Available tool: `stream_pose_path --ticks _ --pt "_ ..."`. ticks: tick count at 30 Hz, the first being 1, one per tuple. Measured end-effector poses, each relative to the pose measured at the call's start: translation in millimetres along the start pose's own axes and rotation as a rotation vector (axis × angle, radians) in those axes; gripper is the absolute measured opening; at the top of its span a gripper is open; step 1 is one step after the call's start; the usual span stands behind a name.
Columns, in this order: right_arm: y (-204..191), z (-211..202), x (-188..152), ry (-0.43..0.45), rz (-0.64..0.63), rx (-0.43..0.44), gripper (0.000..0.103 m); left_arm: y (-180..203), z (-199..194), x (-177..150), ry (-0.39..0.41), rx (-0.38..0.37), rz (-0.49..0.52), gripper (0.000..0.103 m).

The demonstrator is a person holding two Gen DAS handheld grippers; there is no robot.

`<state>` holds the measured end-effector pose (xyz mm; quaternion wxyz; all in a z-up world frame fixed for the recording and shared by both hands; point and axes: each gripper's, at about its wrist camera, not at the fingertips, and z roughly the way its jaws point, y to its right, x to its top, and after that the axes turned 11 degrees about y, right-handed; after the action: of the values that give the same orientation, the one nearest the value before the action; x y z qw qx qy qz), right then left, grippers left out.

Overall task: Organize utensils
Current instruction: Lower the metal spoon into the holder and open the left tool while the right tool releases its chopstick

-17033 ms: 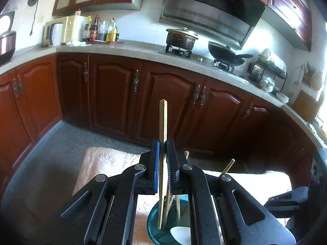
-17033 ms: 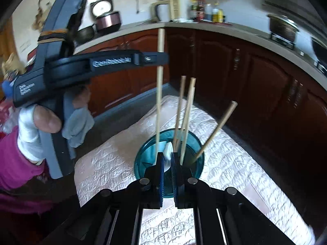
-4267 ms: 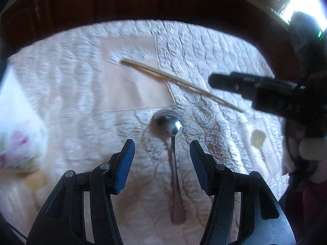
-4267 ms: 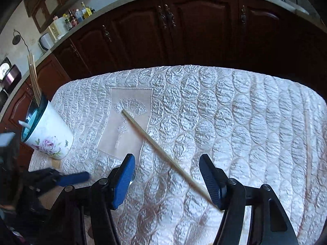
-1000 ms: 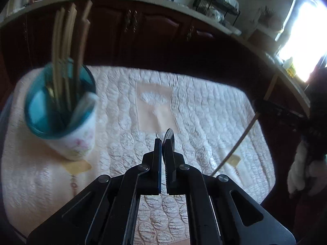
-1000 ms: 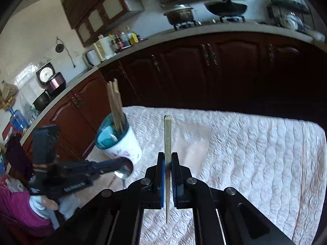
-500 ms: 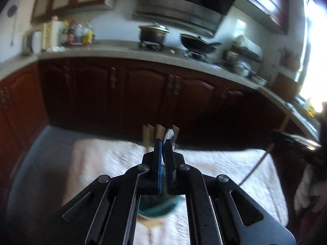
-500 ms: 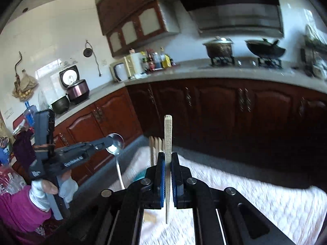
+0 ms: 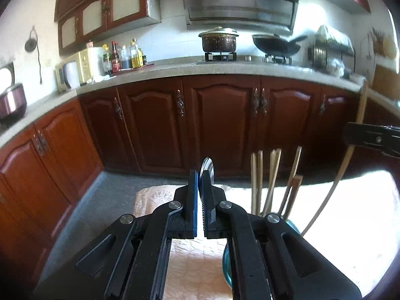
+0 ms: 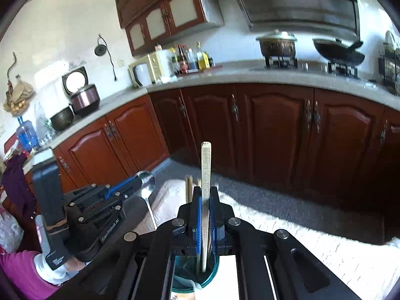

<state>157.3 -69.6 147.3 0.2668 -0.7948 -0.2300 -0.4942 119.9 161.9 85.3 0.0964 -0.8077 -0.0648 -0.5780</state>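
My left gripper (image 9: 199, 175) is shut on a metal spoon (image 9: 207, 168), whose bowl sticks up edge-on past the pads. In the right wrist view the left gripper (image 10: 132, 183) holds the spoon (image 10: 146, 182) bowl up, with the handle hanging down. My right gripper (image 10: 205, 192) is shut on one upright wooden chopstick (image 10: 206, 162), directly over the teal-lined cup (image 10: 212, 272). The cup (image 9: 293, 225) holds several chopsticks (image 9: 272, 175) and sits right of my left gripper. The right gripper (image 9: 355, 136) enters from the right with its chopstick (image 9: 361, 107).
The cup stands on a table under a white quilted cloth (image 10: 300, 227). Dark wooden cabinets (image 9: 220, 125) and a grey floor (image 9: 105, 200) lie beyond it. A pot (image 9: 218, 40) and a wok (image 9: 275, 43) sit on the stove. A pink sleeve (image 10: 15, 272) is at lower left.
Both grippers rose and swung from looking down at the table to facing the cabinets. The right gripper carried its chopstick over the cup; the left brought the spoon up beside it.
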Motion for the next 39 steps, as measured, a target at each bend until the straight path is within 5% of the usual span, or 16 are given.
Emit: stream_pose_path --ticks 15,19,25,28,30,39 --pt "25.2 31.6 -55.5 -0.132 0.102 0.023 0.005 29.5 12.2 -44.3 -0.077 -0.021 0.064 0.001" --pt "34.3 24.1 -54.4 -0.126 0.135 0.014 0.037 32.9 10.4 -49.4 -0.092 -0.026 0.060 0.001" --pt "38.2 9.8 -58.7 -0.120 0.165 0.011 0.037 29.9 9.5 -47.7 -0.131 -0.045 0.010 0.002" --pt "40.8 2.8 -63.9 -0.120 0.181 0.004 0.038 27.1 6.6 -45.7 -0.154 -0.058 -0.018 0.010" --pt "41.7 -2.0 -68.0 -0.120 0.190 -0.003 0.039 24.4 2.8 -44.2 -0.160 -0.059 -0.036 0.028" --pt "25.3 -17.3 -80.5 -0.118 0.179 -0.040 0.041 11.1 -20.3 -41.2 -0.166 -0.067 -0.114 0.045"
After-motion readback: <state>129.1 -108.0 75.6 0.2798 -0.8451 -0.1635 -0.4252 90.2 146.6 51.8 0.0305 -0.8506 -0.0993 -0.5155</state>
